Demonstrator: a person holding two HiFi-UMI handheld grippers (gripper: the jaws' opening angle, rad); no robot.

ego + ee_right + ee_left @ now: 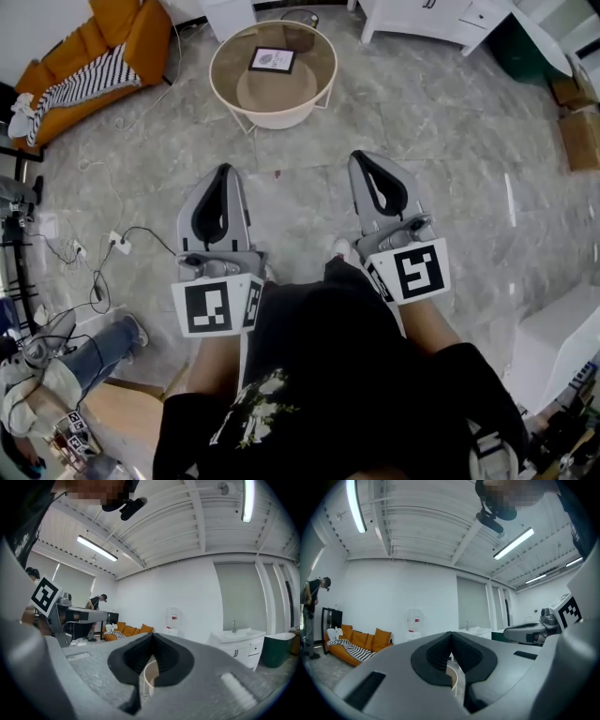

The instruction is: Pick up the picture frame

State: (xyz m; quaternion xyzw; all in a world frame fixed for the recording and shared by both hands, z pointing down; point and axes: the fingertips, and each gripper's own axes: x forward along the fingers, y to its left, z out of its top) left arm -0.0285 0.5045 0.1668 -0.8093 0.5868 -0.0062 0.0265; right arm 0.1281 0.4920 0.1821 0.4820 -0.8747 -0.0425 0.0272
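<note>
A small black picture frame (272, 60) lies flat on the glass top of a round cream side table (273, 73) at the far middle of the head view. My left gripper (225, 172) and right gripper (361, 158) are held level side by side over the floor, well short of the table. Both are shut with nothing between their pads. In the left gripper view the left gripper's tips (451, 634) meet, and a slice of the table's cream rim (453, 677) shows below them. The right gripper (152, 635) shows the same closed tips.
An orange sofa (89, 58) with a striped throw stands at the far left. Cables and a power strip (117, 242) trail over the marble floor on the left. White cabinets (431, 17) line the back right, with cardboard boxes (581, 122) at the right edge. A seated person's legs (84, 361) are at lower left.
</note>
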